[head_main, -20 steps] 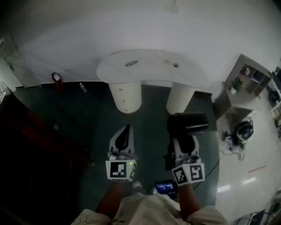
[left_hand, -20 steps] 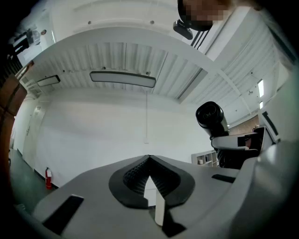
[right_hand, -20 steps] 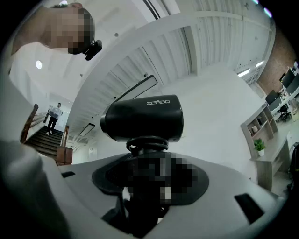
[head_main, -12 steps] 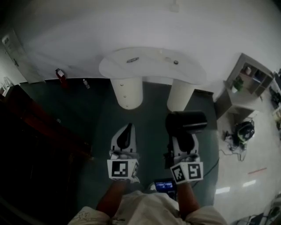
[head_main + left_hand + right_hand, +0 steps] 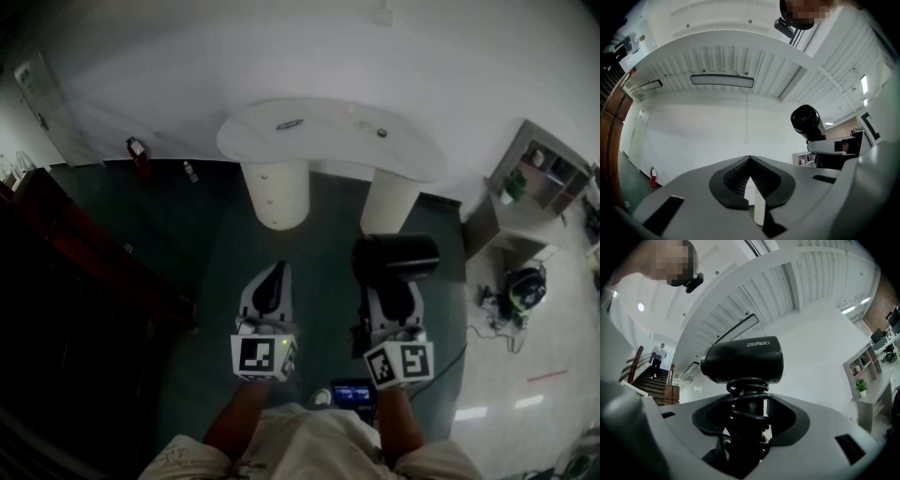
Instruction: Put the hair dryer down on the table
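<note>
A black hair dryer (image 5: 396, 256) stands upright in my right gripper (image 5: 394, 292), which is shut on its handle; the cord is coiled round the handle. In the right gripper view the dryer's barrel (image 5: 745, 359) lies crosswise above the jaws of the right gripper (image 5: 747, 416). My left gripper (image 5: 272, 286) is held beside it, shut and empty, its pads meeting at the tip (image 5: 750, 159). From the left gripper view the dryer (image 5: 806, 121) shows at the right. The white oval table (image 5: 412, 159) on two round legs stands ahead, beyond both grippers.
Two small things (image 5: 289, 124) (image 5: 382, 132) lie on the tabletop. A shelf unit (image 5: 539, 173) stands at the right, with a bag and cables (image 5: 523, 286) on the floor. A fire extinguisher (image 5: 139, 150) and a bottle (image 5: 190, 172) stand by the wall. Dark wooden stairs (image 5: 84, 272) run along the left.
The head view has swung a little, so table and wall sit slightly further right and lower. Both grippers keep their places, and the dryer stays in the right one.
</note>
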Tool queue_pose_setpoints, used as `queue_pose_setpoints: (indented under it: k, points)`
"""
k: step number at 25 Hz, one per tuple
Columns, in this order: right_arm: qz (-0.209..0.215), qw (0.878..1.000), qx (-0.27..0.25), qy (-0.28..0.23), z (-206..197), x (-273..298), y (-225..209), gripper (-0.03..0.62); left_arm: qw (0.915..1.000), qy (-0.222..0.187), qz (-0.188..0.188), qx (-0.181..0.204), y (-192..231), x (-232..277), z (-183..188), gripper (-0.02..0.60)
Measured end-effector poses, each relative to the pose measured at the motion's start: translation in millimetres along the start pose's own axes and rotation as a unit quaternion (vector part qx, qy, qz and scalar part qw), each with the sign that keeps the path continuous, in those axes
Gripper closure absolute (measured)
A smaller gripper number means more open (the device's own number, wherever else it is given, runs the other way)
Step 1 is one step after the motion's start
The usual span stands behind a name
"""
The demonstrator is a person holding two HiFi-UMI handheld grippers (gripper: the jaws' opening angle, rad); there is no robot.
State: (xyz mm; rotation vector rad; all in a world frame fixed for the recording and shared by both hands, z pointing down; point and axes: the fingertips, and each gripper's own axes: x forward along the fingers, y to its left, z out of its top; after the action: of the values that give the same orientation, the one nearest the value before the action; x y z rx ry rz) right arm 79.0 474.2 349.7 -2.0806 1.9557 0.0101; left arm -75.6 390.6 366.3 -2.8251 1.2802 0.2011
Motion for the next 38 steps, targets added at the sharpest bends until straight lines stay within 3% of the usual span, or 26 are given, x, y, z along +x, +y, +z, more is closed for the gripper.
queue_pose_setpoints:
  k: [7, 19, 25, 35, 38]
  points:
    - [0.014, 1.0, 0.01, 0.01, -23, 58, -2, 0.359, 0.9999, -0.009, 0.006, 0.003, 35, 43, -11, 0.584]
    - [0.04, 0.999, 0.017, 0.011, -51, 213, 35, 0.359, 0.9994, -0.02, 0.027, 0.006, 158, 141, -7, 0.584]
    - [0.044, 0.999, 0.019, 0.019, -68, 264, 50, 0.359, 0.999, -0.017, 0.041, 0.001, 207, 168, -9, 0.584]
    - [0.045, 0.999, 0.015, 0.026, -93, 336, 25, 0.361, 0.9986, -0.006, 0.052, -0.01, 234, 231, -29, 0.584]
    - [0.053, 0.998, 0.019, 0.029, -100, 363, 7, 0.361, 0.9982, -0.012, 0.058, 0.002, 234, 263, -36, 0.584]
